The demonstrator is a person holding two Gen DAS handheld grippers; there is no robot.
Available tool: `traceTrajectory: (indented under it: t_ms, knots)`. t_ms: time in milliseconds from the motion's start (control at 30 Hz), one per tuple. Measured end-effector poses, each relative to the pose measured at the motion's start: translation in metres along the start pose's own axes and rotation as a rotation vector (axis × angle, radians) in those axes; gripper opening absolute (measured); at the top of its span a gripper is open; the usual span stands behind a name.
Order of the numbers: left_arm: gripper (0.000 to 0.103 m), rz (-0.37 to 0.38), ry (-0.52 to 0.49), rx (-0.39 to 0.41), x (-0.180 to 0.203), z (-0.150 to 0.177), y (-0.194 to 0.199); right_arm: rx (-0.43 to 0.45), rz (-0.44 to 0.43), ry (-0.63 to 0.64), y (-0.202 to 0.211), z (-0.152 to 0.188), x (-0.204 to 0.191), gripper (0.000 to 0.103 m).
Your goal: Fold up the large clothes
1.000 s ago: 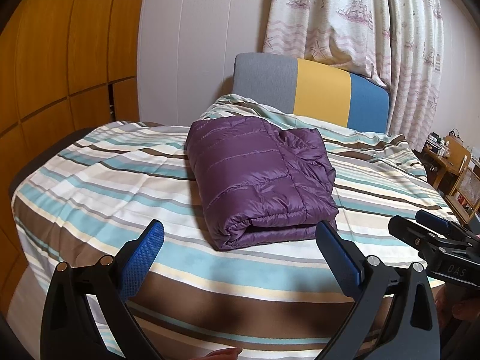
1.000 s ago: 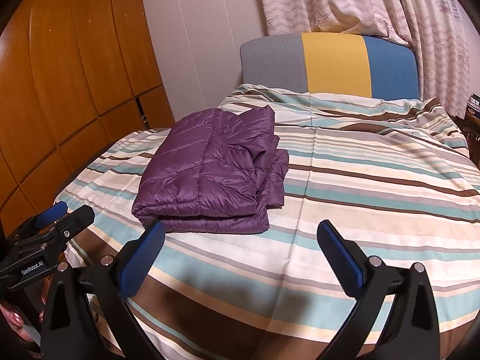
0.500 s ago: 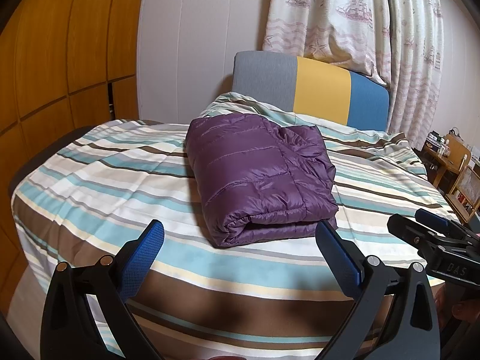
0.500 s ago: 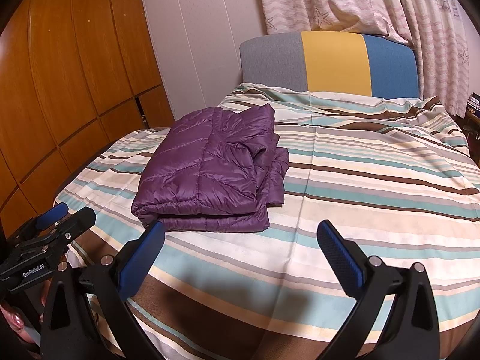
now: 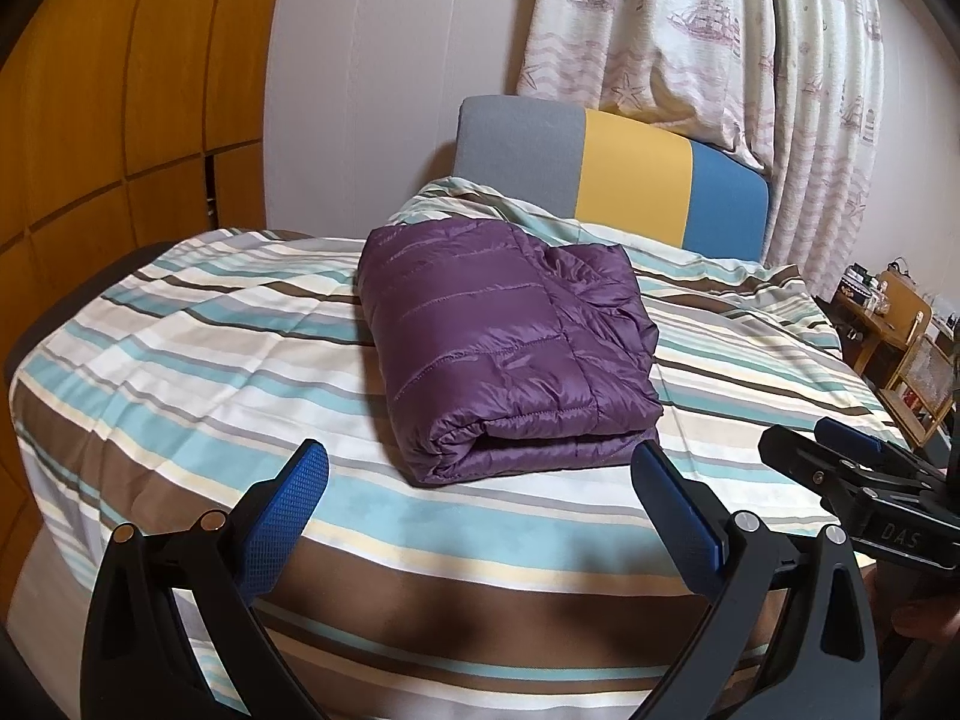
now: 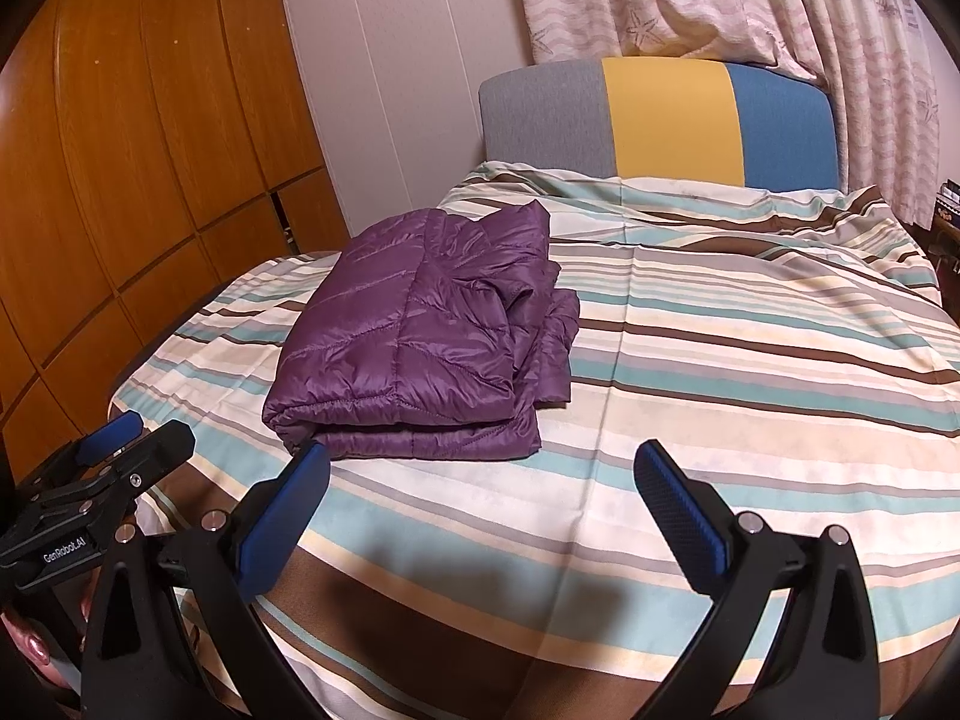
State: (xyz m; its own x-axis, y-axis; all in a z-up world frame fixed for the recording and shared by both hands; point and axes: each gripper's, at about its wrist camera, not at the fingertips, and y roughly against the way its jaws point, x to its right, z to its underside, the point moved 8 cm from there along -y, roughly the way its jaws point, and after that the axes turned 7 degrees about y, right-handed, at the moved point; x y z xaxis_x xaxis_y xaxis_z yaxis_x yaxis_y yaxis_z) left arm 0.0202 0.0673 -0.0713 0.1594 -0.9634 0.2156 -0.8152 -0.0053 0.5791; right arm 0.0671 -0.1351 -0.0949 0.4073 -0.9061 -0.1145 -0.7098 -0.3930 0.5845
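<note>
Folded purple jacket (image 5: 510, 354) lies on the striped bed (image 5: 180, 372); left gripper (image 5: 480, 510) and right gripper (image 6: 480, 510), jaws wide and empty, have barely shifted, suggesting folding is finished.

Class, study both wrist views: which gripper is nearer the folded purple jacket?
Left. The left gripper faces the purple jacket head-on, fingers framing its near edge. The right gripper sits off to the jacket's right.

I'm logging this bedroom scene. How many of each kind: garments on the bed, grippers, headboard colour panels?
Purple puffer jacket, folded: 1
Grippers, left gripper and right gripper, both open: 2
Headboard panels, grey, yellow, blue: 3
Total: 6
</note>
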Motion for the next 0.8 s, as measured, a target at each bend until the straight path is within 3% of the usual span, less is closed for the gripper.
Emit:
traceTrajectory:
  t_ms: [800]
  knots:
    - [0.100,-0.036,0.030,-0.039,-0.012,0.004,-0.008,-0.016,-0.003,-0.009,-0.004,0.004,0.001,0.101]
